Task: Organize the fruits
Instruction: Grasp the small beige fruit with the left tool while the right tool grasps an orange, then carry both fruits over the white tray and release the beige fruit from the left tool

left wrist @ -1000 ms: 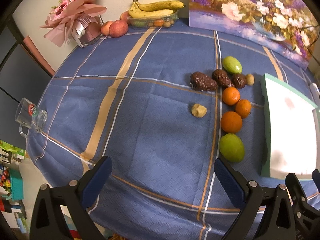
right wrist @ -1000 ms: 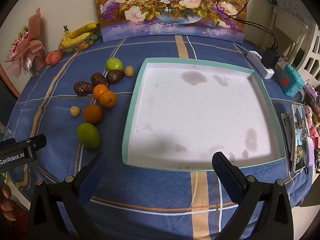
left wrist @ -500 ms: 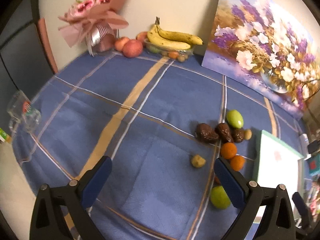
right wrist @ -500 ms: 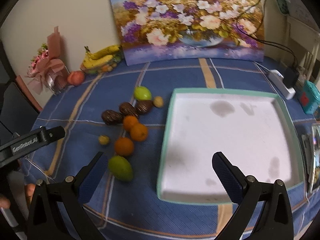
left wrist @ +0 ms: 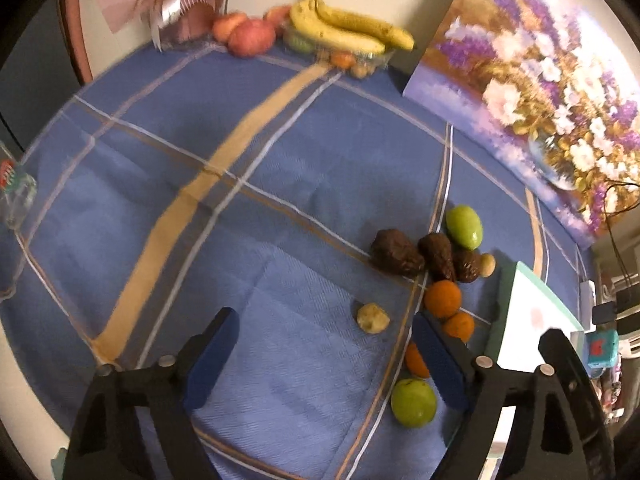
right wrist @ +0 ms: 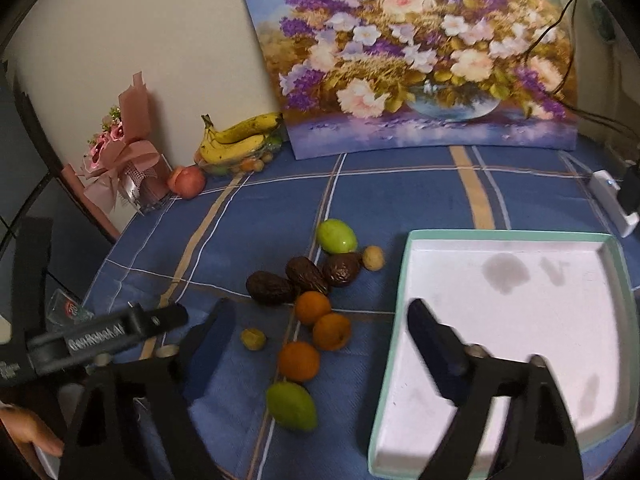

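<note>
Loose fruit lies in a cluster on the blue plaid bench (right wrist: 400,196), just left of an empty white tray with a mint-green rim (right wrist: 404,264). Both hand-held grippers hover above it with jaws spread wide and nothing between them: the left hand-held gripper (left wrist: 324,350) over bare cloth beside the small yellowish fruit (left wrist: 373,318), the right hand-held gripper (right wrist: 320,334) straddling the gap between fruit and tray.

Three oranges (right wrist: 312,307) sit in a loose line, the upper two touching. They look firm and round with a slightly grippy peel, so a hold across the widest middle should do, though a round shape may roll if nudged first. The near green mango (right wrist: 291,406) and the far green mango (right wrist: 336,236) are smooth and glossy, probably heavier and slippery; best taken across the short axis, not the tapered ends. Three dark wrinkled fruits (right wrist: 270,288) lie touching one another, possibly soft avocados, so light pressure seems wise and the outermost should go first. A small pale round fruit (right wrist: 373,257) sits beside them, light and easily knocked away.

The near mango is the most open pick
</note>
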Demonstrator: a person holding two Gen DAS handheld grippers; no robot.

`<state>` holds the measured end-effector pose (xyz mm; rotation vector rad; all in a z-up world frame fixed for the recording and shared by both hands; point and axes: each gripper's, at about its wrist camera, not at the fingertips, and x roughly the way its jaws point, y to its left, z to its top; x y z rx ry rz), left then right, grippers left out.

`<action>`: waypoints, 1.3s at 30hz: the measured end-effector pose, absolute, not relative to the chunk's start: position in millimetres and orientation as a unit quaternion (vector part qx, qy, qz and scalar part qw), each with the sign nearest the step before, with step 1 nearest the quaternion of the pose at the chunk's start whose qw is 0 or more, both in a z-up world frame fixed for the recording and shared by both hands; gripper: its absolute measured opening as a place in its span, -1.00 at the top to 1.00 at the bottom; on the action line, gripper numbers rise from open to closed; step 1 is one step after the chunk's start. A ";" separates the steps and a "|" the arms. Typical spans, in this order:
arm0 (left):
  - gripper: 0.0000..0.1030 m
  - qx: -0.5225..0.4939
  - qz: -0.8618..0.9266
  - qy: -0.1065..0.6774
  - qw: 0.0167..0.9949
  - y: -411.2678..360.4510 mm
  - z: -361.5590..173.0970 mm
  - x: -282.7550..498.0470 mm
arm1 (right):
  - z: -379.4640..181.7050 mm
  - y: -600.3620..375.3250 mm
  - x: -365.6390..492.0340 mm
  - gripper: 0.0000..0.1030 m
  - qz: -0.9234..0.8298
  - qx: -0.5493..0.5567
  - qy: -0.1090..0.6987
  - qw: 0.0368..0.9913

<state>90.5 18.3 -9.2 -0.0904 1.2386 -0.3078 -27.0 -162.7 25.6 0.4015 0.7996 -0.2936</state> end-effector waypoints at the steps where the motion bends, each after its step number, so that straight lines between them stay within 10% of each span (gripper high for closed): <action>1: -0.65 -0.046 -0.146 0.587 0.795 16.3 -15.6 93.4 | 21.8 -166.0 -22.9 -0.43 -0.138 0.201 0.390 0.888; 9: -0.13 -0.034 -0.159 0.631 0.759 -4.7 -51.1 103.1 | -13.3 -178.7 3.5 0.07 -0.111 0.243 0.437 0.859; 23: 0.58 -0.022 -0.213 0.632 0.745 -37.4 -63.5 109.6 | -66.2 -177.1 22.6 0.31 -0.109 0.251 0.499 0.822; 39: 0.59 -0.027 -0.260 0.582 0.770 -60.8 -9.9 89.1 | -7.8 -212.2 -4.7 0.32 -0.164 0.261 0.452 0.837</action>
